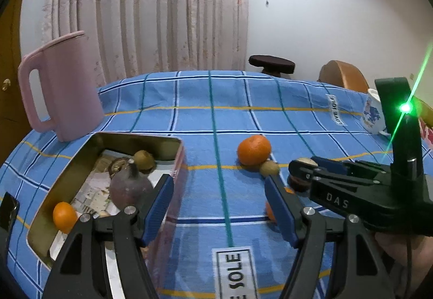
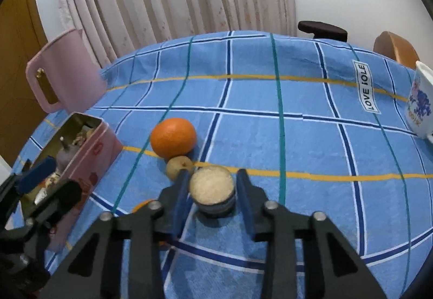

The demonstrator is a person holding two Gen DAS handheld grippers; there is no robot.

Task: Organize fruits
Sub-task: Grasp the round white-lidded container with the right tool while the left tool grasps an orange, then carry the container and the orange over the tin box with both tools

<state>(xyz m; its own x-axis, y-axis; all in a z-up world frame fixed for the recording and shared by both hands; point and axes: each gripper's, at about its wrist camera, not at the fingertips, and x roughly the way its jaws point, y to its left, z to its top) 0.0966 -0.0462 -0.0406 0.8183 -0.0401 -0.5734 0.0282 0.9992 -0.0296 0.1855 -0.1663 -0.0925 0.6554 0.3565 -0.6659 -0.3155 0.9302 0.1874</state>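
Observation:
A pink tin box (image 1: 177,161) (image 2: 89,153) lies open at the left and holds a small orange (image 1: 64,216), a dark purple fruit (image 1: 130,188) and a brown fruit (image 1: 144,160). A large orange (image 1: 253,150) (image 2: 173,137) and a small brown fruit (image 1: 269,167) (image 2: 178,163) touch on the blue cloth. My left gripper (image 1: 219,207) is open and empty beside the tin. My right gripper (image 2: 212,189) (image 1: 300,169) is open, its fingers on either side of a halved fruit with white flesh (image 2: 211,185). A small orange (image 2: 142,205) (image 1: 269,211) is partly hidden behind the fingers.
A pink kettle (image 1: 62,88) (image 2: 65,71) stands at the back left. A white mug with a blue pattern (image 1: 373,113) (image 2: 420,101) stands at the right edge. A dark stool (image 1: 272,63) and a wooden chair back (image 1: 343,77) stand behind the table.

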